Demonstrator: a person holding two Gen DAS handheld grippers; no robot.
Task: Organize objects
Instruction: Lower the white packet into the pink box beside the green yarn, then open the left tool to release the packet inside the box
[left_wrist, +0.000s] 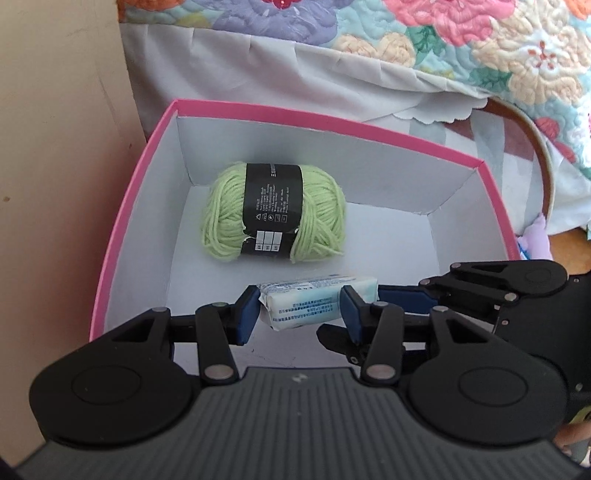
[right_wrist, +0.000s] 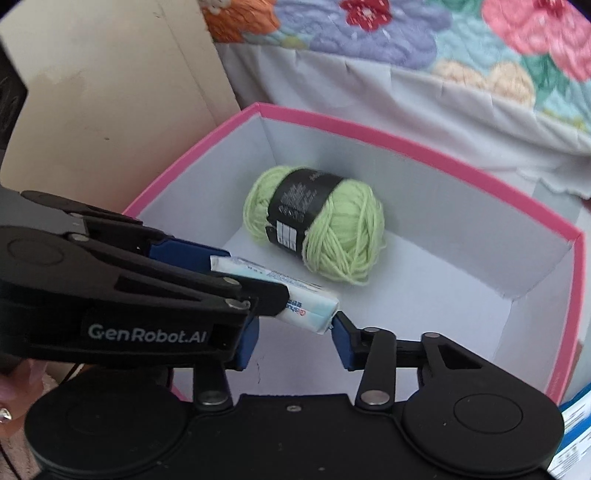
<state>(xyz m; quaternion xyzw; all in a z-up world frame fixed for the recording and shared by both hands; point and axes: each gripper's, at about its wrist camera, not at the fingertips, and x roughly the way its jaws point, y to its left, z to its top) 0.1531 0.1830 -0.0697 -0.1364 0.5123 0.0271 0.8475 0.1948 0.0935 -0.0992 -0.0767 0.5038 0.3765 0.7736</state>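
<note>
**One pack, one yarn ball, one box**

My left tongs (left_wrist: 297, 308) grip the single tissue pack (left_wrist: 314, 301) across its width, holding it low inside the one pink box (left_wrist: 122, 221). My right tongs (right_wrist: 293, 338) stand beside them; one pad touches the pack's end, the other is hidden, so I cannot tell whether they clamp it. One green yarn ball (left_wrist: 275, 212) lies on the box floor behind the pack. A flowered quilt (left_wrist: 480, 48) hangs beyond.

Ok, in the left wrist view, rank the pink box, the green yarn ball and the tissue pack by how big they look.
1. pink box, by far the largest.
2. green yarn ball.
3. tissue pack, looking smaller even though it sits nearer the camera, between the left gripper's jaws.
</note>
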